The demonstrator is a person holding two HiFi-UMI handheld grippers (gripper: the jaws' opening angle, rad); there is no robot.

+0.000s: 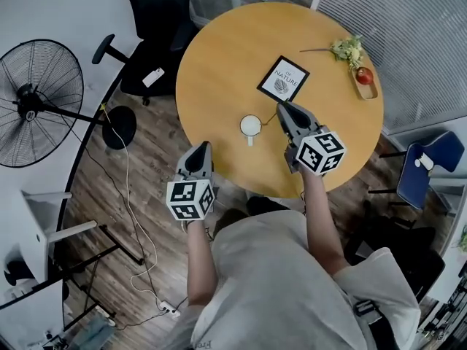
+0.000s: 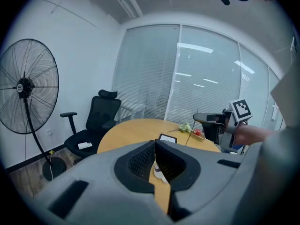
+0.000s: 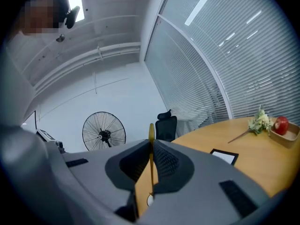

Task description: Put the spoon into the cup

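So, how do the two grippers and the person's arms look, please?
Both the left gripper and the right gripper are grey plastic, tapering to a pointed snout, with dark ribbed pads inside the jaws. Each carries a white cube printed with black square markers. No cables show. The person wears a light grey short-sleeved shirt.

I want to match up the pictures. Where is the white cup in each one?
Head view: the cup sits near the middle, on the round table.
Left gripper view: the cup is low in the centre, between the fingers of the left gripper.
Right gripper view: only a white sliver shows at the bottom, under the spoon; it is probably the cup.
Shared landmark: the framed picture.
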